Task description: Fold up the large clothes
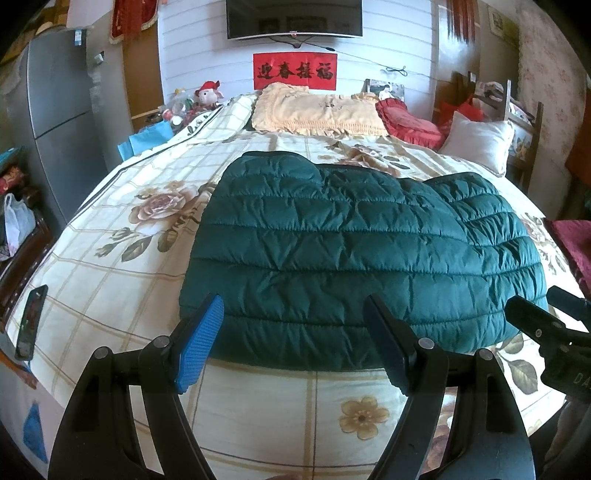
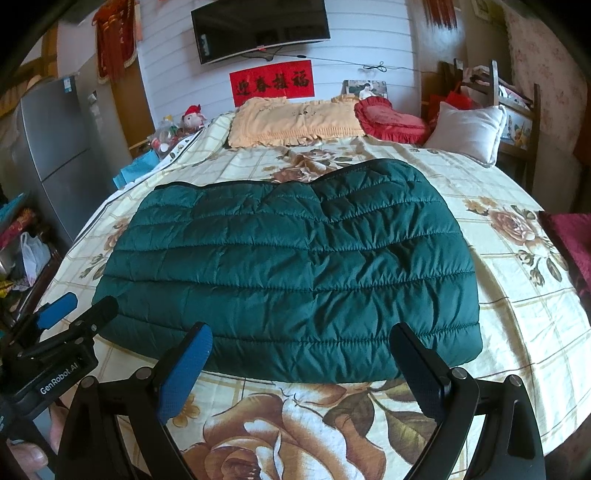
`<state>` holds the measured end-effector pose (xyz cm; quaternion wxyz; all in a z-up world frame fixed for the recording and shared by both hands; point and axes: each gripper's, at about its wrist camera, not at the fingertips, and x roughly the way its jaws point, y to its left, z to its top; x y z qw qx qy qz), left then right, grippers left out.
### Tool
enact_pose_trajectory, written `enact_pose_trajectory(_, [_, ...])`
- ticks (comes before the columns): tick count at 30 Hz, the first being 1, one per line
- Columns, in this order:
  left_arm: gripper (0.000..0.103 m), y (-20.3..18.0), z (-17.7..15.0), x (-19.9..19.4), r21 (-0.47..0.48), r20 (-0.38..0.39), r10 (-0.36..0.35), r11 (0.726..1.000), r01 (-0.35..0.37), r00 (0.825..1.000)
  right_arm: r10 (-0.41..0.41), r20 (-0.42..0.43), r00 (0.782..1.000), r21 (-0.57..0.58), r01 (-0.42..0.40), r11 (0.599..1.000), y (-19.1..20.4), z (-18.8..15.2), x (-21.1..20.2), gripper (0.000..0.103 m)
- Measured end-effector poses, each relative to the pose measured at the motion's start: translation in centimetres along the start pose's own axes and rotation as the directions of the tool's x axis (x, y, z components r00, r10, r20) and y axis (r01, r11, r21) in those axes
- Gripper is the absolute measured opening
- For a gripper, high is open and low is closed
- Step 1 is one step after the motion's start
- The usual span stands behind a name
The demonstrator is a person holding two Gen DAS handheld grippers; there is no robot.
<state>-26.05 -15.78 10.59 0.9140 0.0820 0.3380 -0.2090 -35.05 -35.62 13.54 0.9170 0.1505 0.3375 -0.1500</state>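
A dark green quilted down jacket (image 1: 351, 251) lies folded flat on the floral bedspread (image 1: 110, 266), its near hem facing me. My left gripper (image 1: 291, 332) hovers open just short of that hem, blue pads wide apart and nothing between them. In the right wrist view the same jacket (image 2: 288, 266) fills the middle of the bed, and my right gripper (image 2: 299, 362) stands open before its near edge, holding nothing. The left gripper (image 2: 74, 310) shows at the lower left there, and part of the right gripper shows at the right edge of the left wrist view.
A phone (image 1: 31, 321) lies on the bed's left edge. Pillows (image 1: 317, 110), a red cushion (image 1: 406, 122) and a white cushion (image 1: 476, 142) sit at the head. A fridge (image 1: 55, 122) stands left, a maroon cloth (image 2: 569, 236) right, and a TV (image 1: 293, 18) hangs on the wall.
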Motion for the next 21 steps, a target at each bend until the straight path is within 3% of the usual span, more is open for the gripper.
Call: enact_pose_trajectory(21, [0.079,0.9,0.1,0.7,0.002,0.028,-0.005,1.000,0.005,1.000,-0.003,-0.025,1.000,0.001,0.003,1.000,-0.4,0.2,0.8,0.096])
